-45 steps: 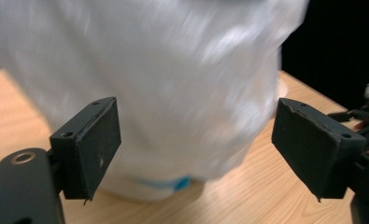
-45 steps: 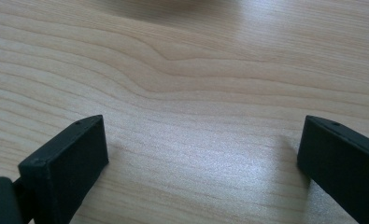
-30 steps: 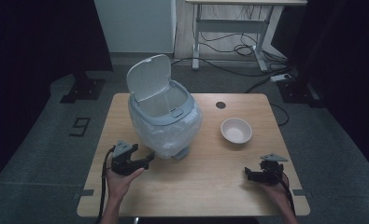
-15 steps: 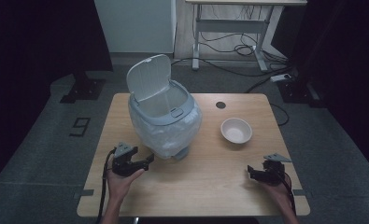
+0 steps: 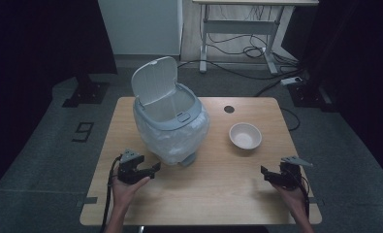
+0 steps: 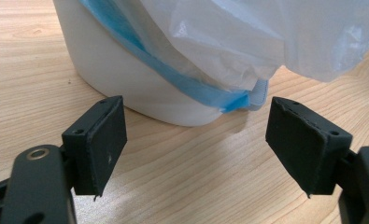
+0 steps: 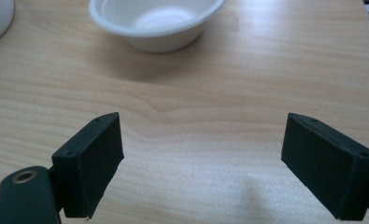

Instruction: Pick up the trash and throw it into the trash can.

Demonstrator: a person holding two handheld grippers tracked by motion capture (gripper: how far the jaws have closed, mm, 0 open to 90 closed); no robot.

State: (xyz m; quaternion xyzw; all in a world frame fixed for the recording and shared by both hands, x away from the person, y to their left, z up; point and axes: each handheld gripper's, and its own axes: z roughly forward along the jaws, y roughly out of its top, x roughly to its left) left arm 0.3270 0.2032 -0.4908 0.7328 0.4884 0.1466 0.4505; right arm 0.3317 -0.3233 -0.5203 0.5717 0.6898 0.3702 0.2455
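A pale blue-grey bin (image 5: 172,128) with a white liner bag and its lid (image 5: 154,80) raised stands on the wooden table (image 5: 218,194), left of centre. To its right sits an empty white bowl (image 5: 245,135). My left gripper (image 5: 154,168) is open just in front of the bin's base. In the left gripper view its jaws (image 6: 196,135) face the bin's white wall (image 6: 126,79) and the hanging bag (image 6: 247,32) with nothing between them. My right gripper (image 5: 266,173) is open near the front right edge. Its jaws (image 7: 201,154) have just been closing a little, with nothing between them, and the bowl (image 7: 156,21) lies beyond.
A round cable hole (image 5: 229,109) sits in the table's far side. Behind the table stand a desk frame (image 5: 237,34) with cables on the floor and a white cabinet (image 5: 140,24). A floor mark shaped like a 9 (image 5: 84,131) lies to the left.
The right hand and its gripper have lifted slightly off the table. The left gripper, the bin and the bowl stay where they were.
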